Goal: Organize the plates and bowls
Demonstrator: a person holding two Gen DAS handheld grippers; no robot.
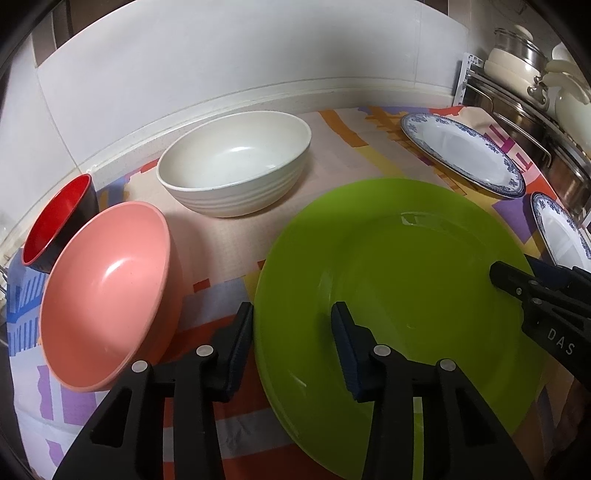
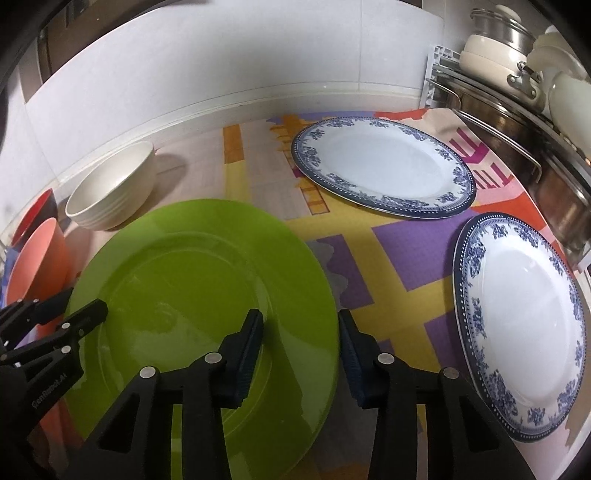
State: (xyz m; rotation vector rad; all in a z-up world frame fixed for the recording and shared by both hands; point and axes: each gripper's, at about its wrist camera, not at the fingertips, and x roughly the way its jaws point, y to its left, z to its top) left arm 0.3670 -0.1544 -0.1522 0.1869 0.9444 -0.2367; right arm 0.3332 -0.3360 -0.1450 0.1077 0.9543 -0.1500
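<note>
Two grippers straddle opposite edges of one green plate (image 1: 399, 295). The left gripper (image 1: 293, 350) has its jaws apart, one finger outside the plate's left rim and the other over the plate's face; whether either pad touches cannot be told. The right gripper (image 2: 301, 354) is likewise spread, one finger over the green surface and the other just past the plate's right rim, above the mat (image 2: 391, 266). Neither pair of jaws is closed on the rim.

The green plate sits on the patterned mat near the front. Just beside its left edge is a pink bowl (image 1: 107, 317), tilted with its opening facing the camera. Behind the pink bowl and touching it is a red bowl (image 1: 55, 221) with a dark outside, also tilted. A cream bowl (image 1: 236, 162) stands upright farther back, near the wall (image 1: 221, 55). To the right of the green plate lie two blue-patterned plates, apart from each other: the far plate (image 2: 384, 170) toward the back and the near plate (image 2: 521, 325) at the right edge. Beyond them, a rack (image 2: 517, 122) holds steel pots (image 2: 498, 26).
</note>
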